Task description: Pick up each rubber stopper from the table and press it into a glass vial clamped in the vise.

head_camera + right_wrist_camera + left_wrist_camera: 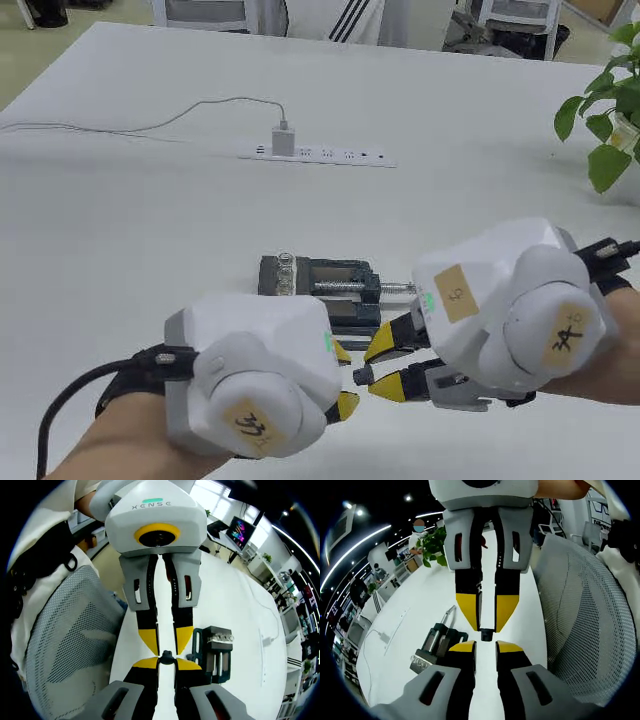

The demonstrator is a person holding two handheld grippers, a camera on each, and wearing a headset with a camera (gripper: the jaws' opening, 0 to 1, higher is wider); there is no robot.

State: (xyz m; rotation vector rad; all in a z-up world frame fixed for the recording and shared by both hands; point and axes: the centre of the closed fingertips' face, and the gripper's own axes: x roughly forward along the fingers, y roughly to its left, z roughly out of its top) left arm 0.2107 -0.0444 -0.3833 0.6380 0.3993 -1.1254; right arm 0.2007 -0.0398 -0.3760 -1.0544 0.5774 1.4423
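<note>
Head view: the left gripper [345, 378] and the right gripper [362, 366] point at each other, their yellow tips almost meeting. The jaws of both stand a little apart, and anything between them is too small to tell. Just beyond the tips is the vise [330, 295], with glass vials [287, 272] clamped at the end nearer the left gripper. Well beyond the vise lies a power strip [320, 153] with a plugged-in charger [284, 140]. A potted plant [605, 110] stands far out past the right gripper.

Left gripper view: the left gripper [486, 647] is released, its two jaws parted with bare table between them. Right ahead of its tips sits the rubber stopper [486, 635], a small dark piece pinched at the tip of the right gripper [487, 627], which comes in from the top. The vise [437, 642] lies just left of the tips, the glass vials [420, 664] at its near end. A mesh chair back [585, 620] stands to the right.

Right gripper view: the right gripper [166, 661] is clenched on the rubber stopper [166, 655], both yellow tips touching it. The left gripper [167, 649] meets it from above, jaws parted. The vise [215, 652] lies just right of the tips, and the glass vials [222, 638] are at its far end.
</note>
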